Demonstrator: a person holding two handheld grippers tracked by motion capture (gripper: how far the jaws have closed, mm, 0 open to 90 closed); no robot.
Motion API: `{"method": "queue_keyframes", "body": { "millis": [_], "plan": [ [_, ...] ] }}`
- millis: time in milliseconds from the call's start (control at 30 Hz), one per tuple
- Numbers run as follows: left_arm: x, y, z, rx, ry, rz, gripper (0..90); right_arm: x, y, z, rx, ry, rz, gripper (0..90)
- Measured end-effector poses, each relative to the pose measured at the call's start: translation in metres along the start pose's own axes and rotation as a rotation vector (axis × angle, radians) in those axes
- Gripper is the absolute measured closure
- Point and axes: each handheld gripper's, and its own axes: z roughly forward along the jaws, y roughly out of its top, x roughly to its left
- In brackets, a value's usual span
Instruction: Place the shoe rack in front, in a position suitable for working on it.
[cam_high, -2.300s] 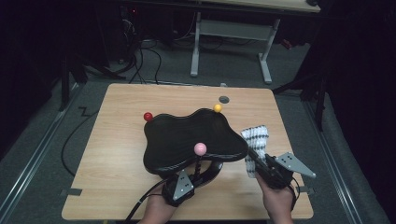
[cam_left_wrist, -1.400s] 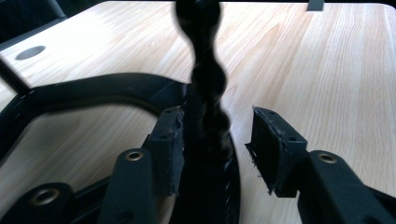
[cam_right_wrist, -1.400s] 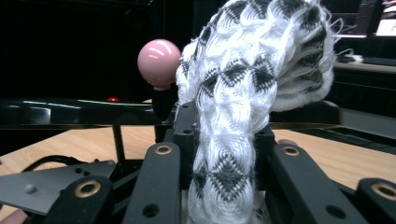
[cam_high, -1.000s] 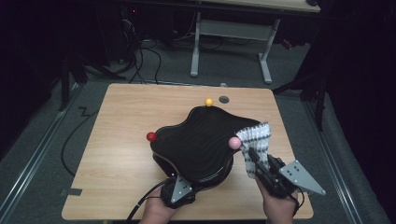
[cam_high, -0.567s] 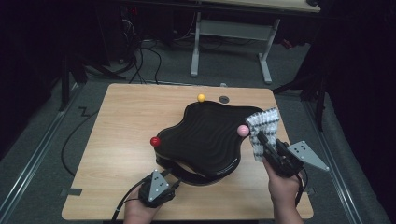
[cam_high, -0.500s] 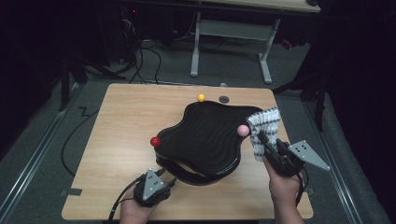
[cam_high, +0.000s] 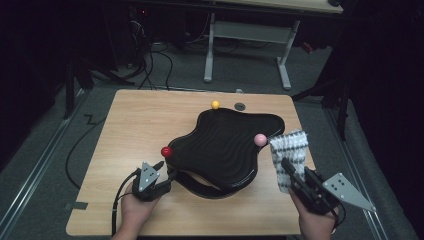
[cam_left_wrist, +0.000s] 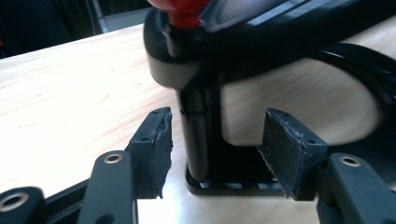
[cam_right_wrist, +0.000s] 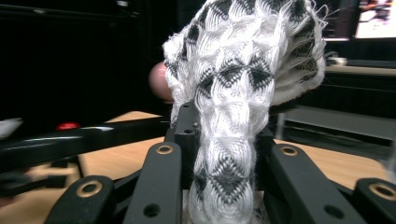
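Note:
A black wavy-topped board (cam_high: 225, 145) stands on a black ring base (cam_high: 200, 189) on the wooden table (cam_high: 135, 125). Red (cam_high: 166, 151), yellow (cam_high: 215, 105) and pink (cam_high: 259, 140) ball knobs sit at its rim. My left gripper (cam_high: 167, 172) is open at the front left; in the left gripper view its jaws (cam_left_wrist: 217, 140) stand on either side of the black post (cam_left_wrist: 196, 135) under the red knob (cam_left_wrist: 187, 11), not touching it. My right gripper (cam_high: 287, 167) is shut on a black-and-white woven cloth (cam_high: 290, 150), held up beside the pink knob (cam_right_wrist: 159, 81). The cloth (cam_right_wrist: 238, 84) bunches above the right gripper (cam_right_wrist: 224, 135).
A small dark disc (cam_high: 240, 106) lies on the table near the yellow knob. Behind the table stand a white desk frame (cam_high: 245, 30) and loose cables (cam_high: 150, 65) on the grey floor. Bare tabletop lies to the left of the board.
The board has turned counterclockwise: the red knob came to the front left, the pink one to the right. My left gripper moved left to the post; the right still holds the cloth.

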Motion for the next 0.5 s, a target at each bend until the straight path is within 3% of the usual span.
{"method": "queue_keyframes", "body": {
  "millis": [100, 267, 367, 500],
  "plan": [
    [0.004, 0.001, 0.009, 0.005, -0.001, -0.015, 46.1, 0.018, 0.001, -0.007, 0.010, 0.064, -0.023, 73.9],
    [0.006, 0.003, 0.018, 0.034, 0.024, 0.010, 72.4, 0.048, -0.001, -0.009, 0.042, 0.177, -0.065, 74.2],
    [0.008, 0.004, 0.020, 0.037, 0.022, 0.008, 73.4, 0.060, -0.004, -0.004, 0.072, 0.216, -0.088, 74.3],
    [0.008, 0.003, 0.019, 0.036, 0.034, 0.021, 73.3, 0.062, -0.009, 0.004, 0.096, 0.221, -0.100, 74.4]
  ]
}}
